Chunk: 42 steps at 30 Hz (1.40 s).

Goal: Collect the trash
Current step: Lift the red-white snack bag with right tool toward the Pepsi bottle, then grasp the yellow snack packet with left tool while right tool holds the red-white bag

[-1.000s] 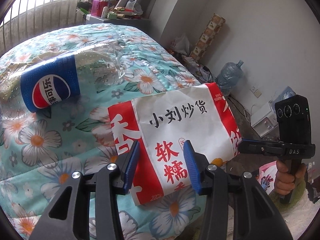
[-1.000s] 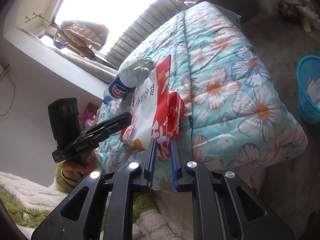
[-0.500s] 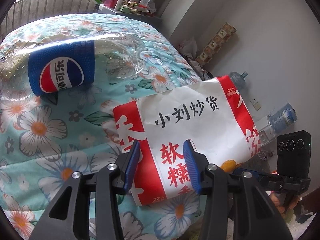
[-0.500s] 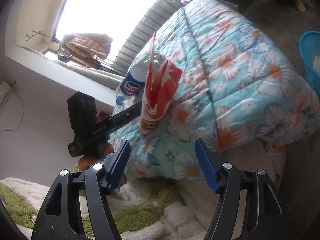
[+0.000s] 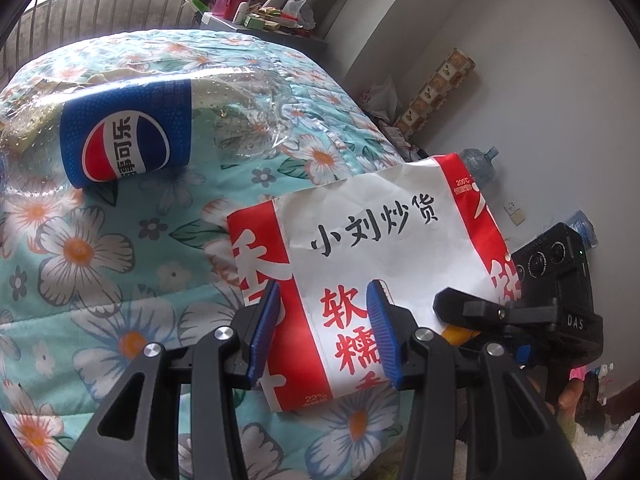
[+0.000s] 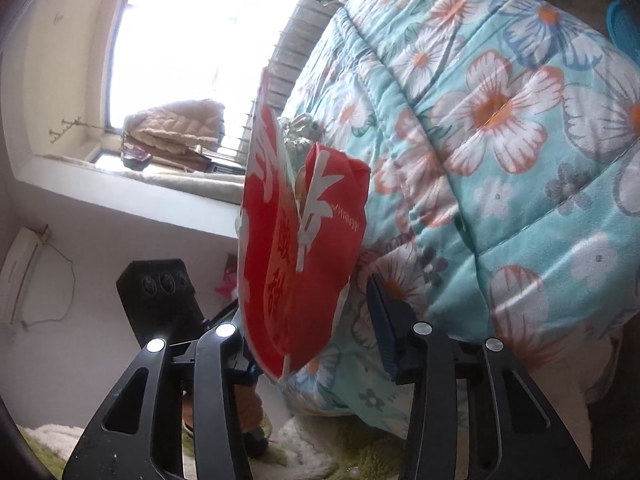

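Trash on the bed is what we're after, and almost none of it looks collected yet. Starting at the left of the left wrist view, a crushed cola bottle (image 5: 128, 136) lies on its side on the flowered quilt (image 5: 80, 256), untouched, well apart from either tool. Moving right, the red and white snack bag (image 5: 384, 248) lies at the corner of the bed, its near end between the blue pads of our left tool (image 5: 322, 332). Those pads stand partly spread, one over each side of the bag's lower edge; whether they press on the paper or just hover over it we cannot tell. Further right, our right tool (image 5: 452, 308) comes in at the bag's far edge, a hand (image 5: 568, 396) below it on the grip.

Over to the right wrist view: the bag (image 6: 304, 240) shows edge-on, standing up off the quilt (image 6: 500, 128), its lower end dipping between the right tool's (image 6: 316, 328) fingers. The jaws are closing, the paper between them, the right pad apart from it. At the far right a sliver of blue basket (image 6: 624, 28) shows past the bed, likely the bin. So we judge: bag being taken up, bottle left, nothing binned that we can see.
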Motion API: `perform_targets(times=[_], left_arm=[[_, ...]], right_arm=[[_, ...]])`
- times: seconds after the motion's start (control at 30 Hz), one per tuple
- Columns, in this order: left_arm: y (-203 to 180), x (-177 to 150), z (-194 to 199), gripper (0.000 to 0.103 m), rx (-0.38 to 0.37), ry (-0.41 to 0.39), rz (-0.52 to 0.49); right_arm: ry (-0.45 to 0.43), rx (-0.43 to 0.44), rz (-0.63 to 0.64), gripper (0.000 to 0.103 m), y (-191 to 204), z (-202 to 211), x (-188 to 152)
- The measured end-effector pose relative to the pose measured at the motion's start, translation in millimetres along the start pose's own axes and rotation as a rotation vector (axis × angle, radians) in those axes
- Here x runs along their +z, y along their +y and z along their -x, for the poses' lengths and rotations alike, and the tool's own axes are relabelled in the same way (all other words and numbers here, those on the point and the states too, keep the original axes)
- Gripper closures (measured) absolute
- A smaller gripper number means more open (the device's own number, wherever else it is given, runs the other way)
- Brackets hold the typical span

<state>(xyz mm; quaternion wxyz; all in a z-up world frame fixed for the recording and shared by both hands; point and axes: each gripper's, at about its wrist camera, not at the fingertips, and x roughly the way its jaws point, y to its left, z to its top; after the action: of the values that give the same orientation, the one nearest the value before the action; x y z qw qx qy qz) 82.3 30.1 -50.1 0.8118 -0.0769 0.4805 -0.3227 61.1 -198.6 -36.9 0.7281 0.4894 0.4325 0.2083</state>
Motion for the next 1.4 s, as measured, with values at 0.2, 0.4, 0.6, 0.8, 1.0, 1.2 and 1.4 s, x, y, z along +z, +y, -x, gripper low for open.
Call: perform_targets(times=[0.2, 0.4, 0.6, 0.8, 1.0, 1.2, 1.4], left_arm=[[-2.3, -1.8, 0.3, 0.059, 0.008, -0.004, -0.013], [-3.3, -1.3, 1.0, 0.059, 0.008, -0.007, -0.017], [-3.5, 0.8, 14.8, 0.059, -0.028, -0.046, -0.032], [0.9, 1.4, 43.2, 0.059, -0.018, -0.114, -0.042], [40.5, 7.6, 82.7, 0.059, 0.047, -0.236, 0.054], [93.0, 29.0, 117.5, 0.059, 0.143, -0.33, 0.139], [164.4, 60.6, 130.8, 0.046, 0.206, -0.353, 0.306]], right_arm=[[-0.037, 0.011, -0.053, 0.075, 0.1, -5.1, 13.1], [-0.025, -0.001, -0.054, 0.084, 11.1, -21.8, 19.4], [-0.026, 0.018, -0.044, 0.088, 5.6, -17.1, 17.6], [-0.039, 0.012, -0.027, 0.088, 3.6, -4.9, 21.7], [-0.037, 0.009, -0.072, 0.088, -5.6, 1.5, 21.1], [-0.029, -0.014, -0.077, 0.088, 0.9, -5.0, 19.9], [-0.025, -0.02, -0.114, 0.087, 3.2, -14.8, 28.1]])
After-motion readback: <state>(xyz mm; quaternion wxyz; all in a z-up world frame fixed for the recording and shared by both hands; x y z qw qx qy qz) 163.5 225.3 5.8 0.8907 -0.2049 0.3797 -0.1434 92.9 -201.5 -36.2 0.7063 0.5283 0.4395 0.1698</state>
